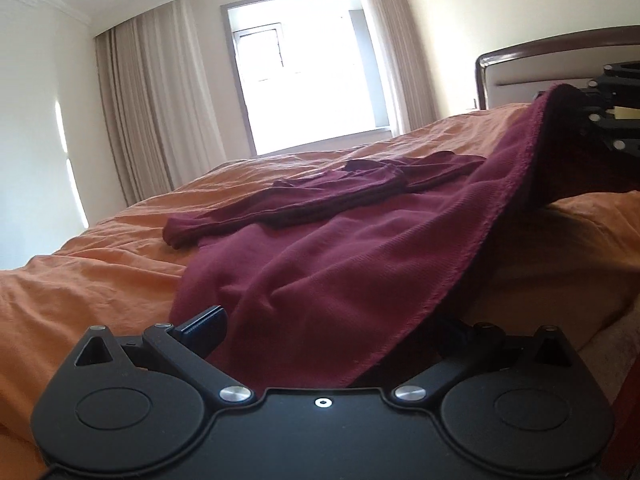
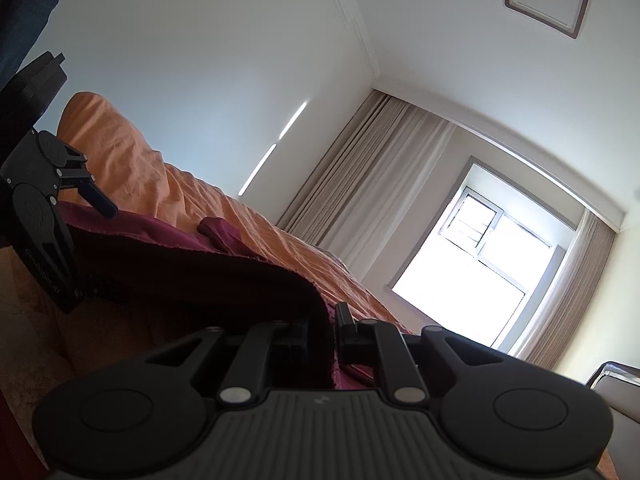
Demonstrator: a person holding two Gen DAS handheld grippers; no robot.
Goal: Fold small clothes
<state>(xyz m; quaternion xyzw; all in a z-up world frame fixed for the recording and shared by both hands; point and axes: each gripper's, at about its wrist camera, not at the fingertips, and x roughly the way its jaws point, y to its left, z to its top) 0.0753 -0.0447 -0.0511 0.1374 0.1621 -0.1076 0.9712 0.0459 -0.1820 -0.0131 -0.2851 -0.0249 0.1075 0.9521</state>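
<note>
Right gripper [image 2: 334,340] pinches the maroon garment [image 1: 340,272] hem at lower centre; left gripper [image 1: 320,340], low in its frame, seems to clamp the other corner, one finger hidden under cloth. Garment drapes over the orange bed [image 1: 100,272]. Keep the hem taut, both corners level, before folding over

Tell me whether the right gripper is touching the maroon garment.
Touching: the right wrist view shows the right gripper with jaws closed on the maroon garment hem.

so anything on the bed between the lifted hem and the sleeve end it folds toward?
Nothing visible. Both jaws hold the maroon garment's hem; beyond lie only its own sleeves on the orange bedcover.
</note>
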